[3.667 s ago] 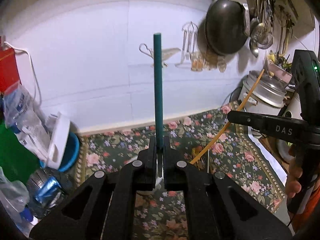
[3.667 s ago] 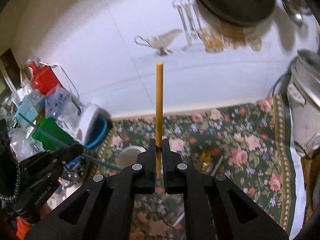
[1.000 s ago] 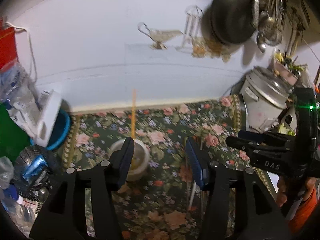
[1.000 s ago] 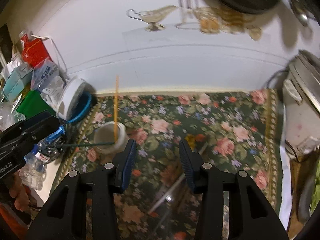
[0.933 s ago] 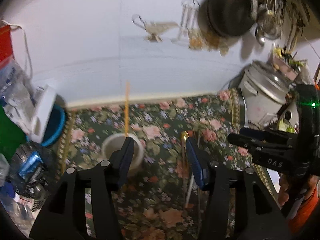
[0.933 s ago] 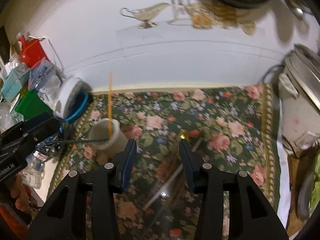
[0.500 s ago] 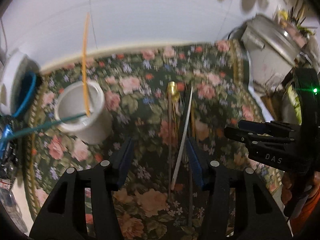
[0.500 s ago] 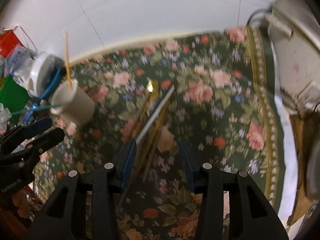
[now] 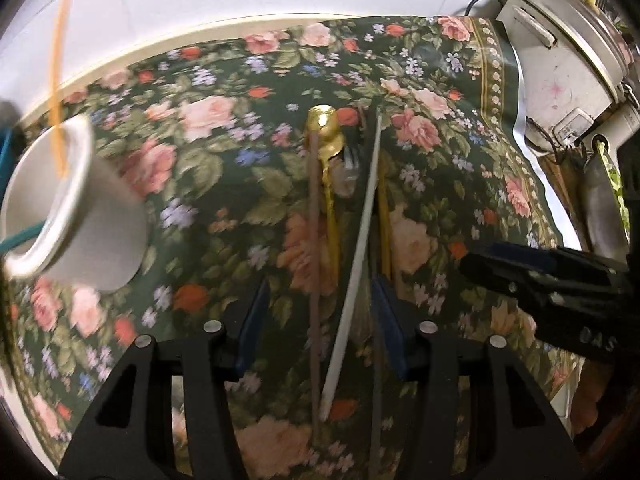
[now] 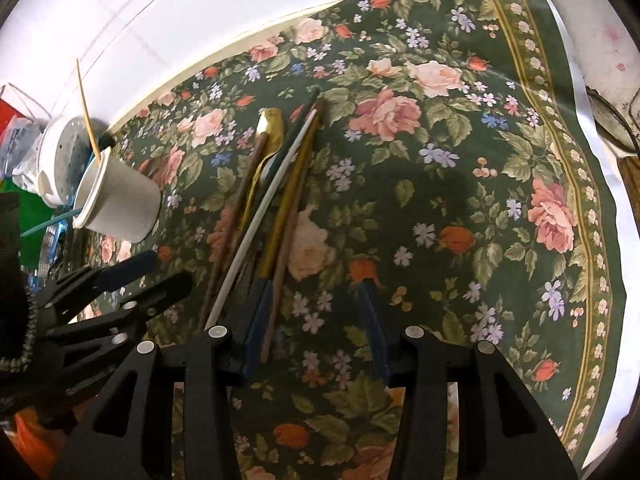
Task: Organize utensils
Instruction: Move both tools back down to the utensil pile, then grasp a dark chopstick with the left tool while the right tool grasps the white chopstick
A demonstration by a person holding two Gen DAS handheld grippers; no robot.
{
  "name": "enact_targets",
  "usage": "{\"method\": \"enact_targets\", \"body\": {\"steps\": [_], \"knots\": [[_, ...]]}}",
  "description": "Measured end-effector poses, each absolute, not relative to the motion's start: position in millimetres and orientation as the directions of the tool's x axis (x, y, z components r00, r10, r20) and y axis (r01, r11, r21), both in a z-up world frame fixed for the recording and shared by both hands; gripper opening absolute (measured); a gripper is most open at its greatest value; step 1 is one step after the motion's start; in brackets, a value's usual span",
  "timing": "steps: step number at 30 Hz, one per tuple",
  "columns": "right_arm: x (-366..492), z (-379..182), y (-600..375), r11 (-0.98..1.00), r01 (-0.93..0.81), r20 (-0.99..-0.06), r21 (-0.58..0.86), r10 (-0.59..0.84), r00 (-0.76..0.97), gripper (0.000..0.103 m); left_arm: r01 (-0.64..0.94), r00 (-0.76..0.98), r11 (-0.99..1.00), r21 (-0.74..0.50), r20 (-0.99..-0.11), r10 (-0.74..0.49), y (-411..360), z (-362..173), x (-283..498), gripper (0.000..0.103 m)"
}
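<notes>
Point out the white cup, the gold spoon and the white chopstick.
white cup (image 10: 120,204), right wrist view, on its outer side wall.
gold spoon (image 9: 325,128), left wrist view, on its bowl.
white chopstick (image 10: 256,216), right wrist view, mid-shaft.

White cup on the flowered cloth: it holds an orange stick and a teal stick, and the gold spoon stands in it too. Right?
Not quite. The gold spoon lies flat on the cloth among loose sticks, as the right wrist view shows. The white cup holds only the orange stick and teal stick.

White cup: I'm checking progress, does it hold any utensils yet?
Yes. The white cup stands upright with an orange stick and a teal stick in it.
</notes>
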State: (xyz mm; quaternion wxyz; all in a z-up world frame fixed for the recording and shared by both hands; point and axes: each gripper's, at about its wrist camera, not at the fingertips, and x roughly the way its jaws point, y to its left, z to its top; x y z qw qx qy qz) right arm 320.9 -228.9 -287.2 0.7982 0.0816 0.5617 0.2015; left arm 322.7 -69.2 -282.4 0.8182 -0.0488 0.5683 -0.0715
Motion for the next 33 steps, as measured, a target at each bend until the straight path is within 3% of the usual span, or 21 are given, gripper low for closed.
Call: {"method": "enact_targets", "body": {"steps": [6,9,22,25,33], "knots": [[332,-284,-241,0.902,-0.213,-0.854,0.375,0.426,0.298,0.041,0.105,0.325,0.978,-0.178,-0.924,-0.203,-83,-295,363,0.017],[335,-284,-246,0.899,-0.203,-0.849,0.389,0.435,0.299,0.041,0.116,0.298,0.972,-0.204,-0.926,-0.230,-86,-303,376,0.010],[342,-283,-258,0.891,-0.196,-0.841,0.409,0.452,0.299,0.041,0.118,0.248,0.957,-0.264,-0.926,-0.286,-93,-310,399,0.010],[345,-285,-254,0.891,-0.197,-0.845,0.408,0.451,0.288,0.041,0.114,0.252,0.958,-0.263,-0.925,-0.284,-91,-310,398,0.004],[359,-285,-227,0.881,-0.239,-0.843,0.408,0.464,0.273,0.041,0.098,0.309,0.959,-0.264,-0.908,-0.282,-71,-287,376,0.004]]}}
